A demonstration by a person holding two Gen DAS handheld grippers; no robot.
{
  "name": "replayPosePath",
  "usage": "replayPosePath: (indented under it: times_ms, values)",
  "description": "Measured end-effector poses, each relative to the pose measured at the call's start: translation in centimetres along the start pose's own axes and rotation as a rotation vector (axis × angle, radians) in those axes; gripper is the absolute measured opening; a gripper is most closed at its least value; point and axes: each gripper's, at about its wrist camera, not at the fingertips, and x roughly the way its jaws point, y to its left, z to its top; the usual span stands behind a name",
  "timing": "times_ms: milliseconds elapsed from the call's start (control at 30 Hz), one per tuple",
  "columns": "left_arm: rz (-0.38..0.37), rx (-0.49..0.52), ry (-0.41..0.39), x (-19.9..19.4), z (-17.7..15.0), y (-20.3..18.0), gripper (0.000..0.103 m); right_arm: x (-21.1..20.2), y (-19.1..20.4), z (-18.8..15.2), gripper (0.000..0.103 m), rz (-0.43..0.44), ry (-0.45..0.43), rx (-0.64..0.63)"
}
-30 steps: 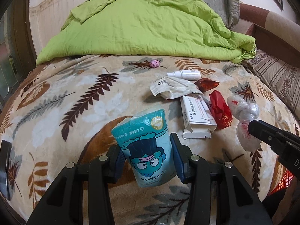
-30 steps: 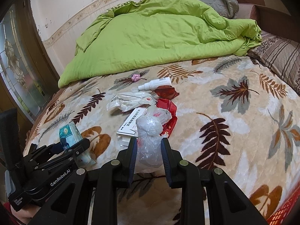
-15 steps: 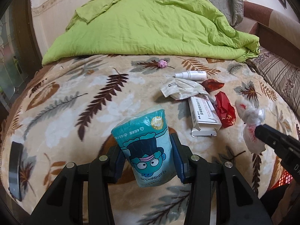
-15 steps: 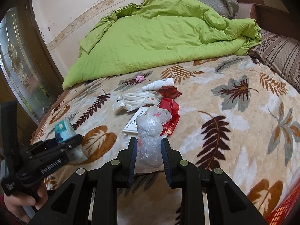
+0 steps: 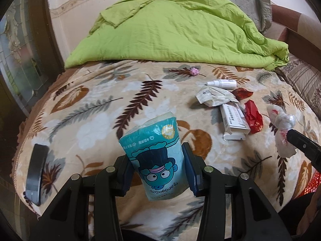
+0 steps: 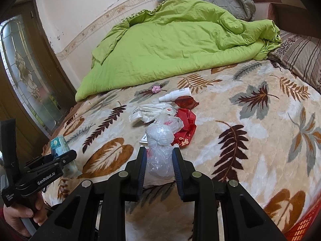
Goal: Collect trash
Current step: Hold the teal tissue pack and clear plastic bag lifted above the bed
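Two pieces are picked up: the left gripper is clamped on a teal tissue pack, and the right gripper pinches a clear plastic bag. Ahead of both jaws, a crumpled wrapper, red packets, white box and spray bottle remain on the bed.

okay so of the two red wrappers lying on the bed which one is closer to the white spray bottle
The darker, brownish-red wrapper, lying right beside the white spray bottle. The brighter red wrapper lies nearer the right gripper, beside the clear plastic bag it holds.
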Motion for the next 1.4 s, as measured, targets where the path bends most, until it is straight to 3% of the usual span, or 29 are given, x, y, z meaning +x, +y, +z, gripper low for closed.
replayPosePath:
  times_ms: [667,1400]
  values:
    - [0.097,-0.002,-0.029,-2.2,-0.4,1.2,0.043,-0.2,0.4,0.5,0.028,0.071,-0.020,0.018]
    - [0.163,0.022,-0.086,-4.1,-0.9,1.4,0.043,-0.1,0.7,0.4,0.028,0.092,-0.022,0.013]
